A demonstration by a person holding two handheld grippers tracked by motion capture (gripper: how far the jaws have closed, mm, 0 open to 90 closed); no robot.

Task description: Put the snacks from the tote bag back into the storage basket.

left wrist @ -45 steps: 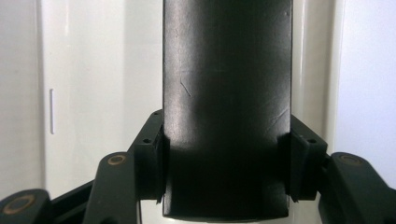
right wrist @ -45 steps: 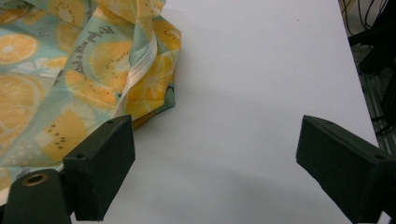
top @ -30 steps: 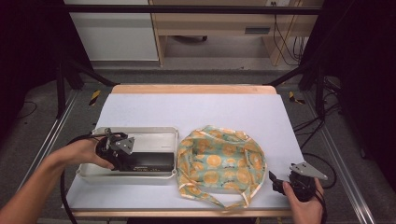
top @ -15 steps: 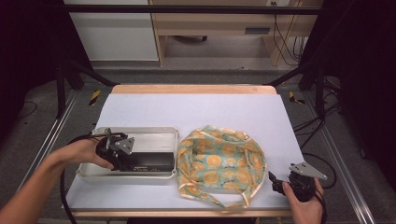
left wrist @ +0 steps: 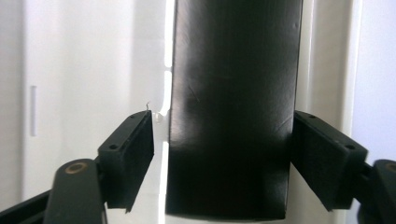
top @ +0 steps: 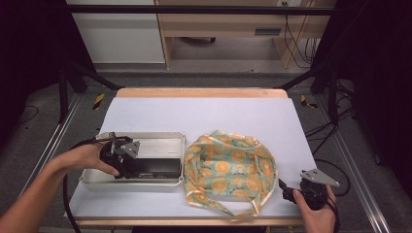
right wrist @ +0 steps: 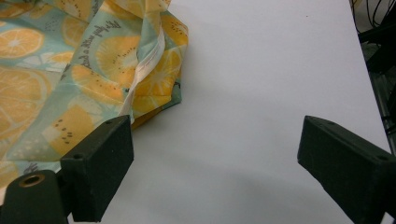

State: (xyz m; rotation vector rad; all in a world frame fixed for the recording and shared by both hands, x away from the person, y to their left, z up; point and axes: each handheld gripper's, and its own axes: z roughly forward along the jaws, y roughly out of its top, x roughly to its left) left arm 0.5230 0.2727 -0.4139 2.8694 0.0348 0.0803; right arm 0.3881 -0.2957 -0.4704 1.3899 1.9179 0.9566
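**Left jaws opening around the black box in the tray**

High view: the left gripper is hovering at a black box lying in the white tray, left of the orange-print cloth bag. The right gripper is resting near the table's front right corner.

Left gripper view: the jaws have just been opening; the box is sitting between them, a gap showing on the left side.

Right gripper view: the jaws are standing wide and empty over the table, the bag beside the left one.
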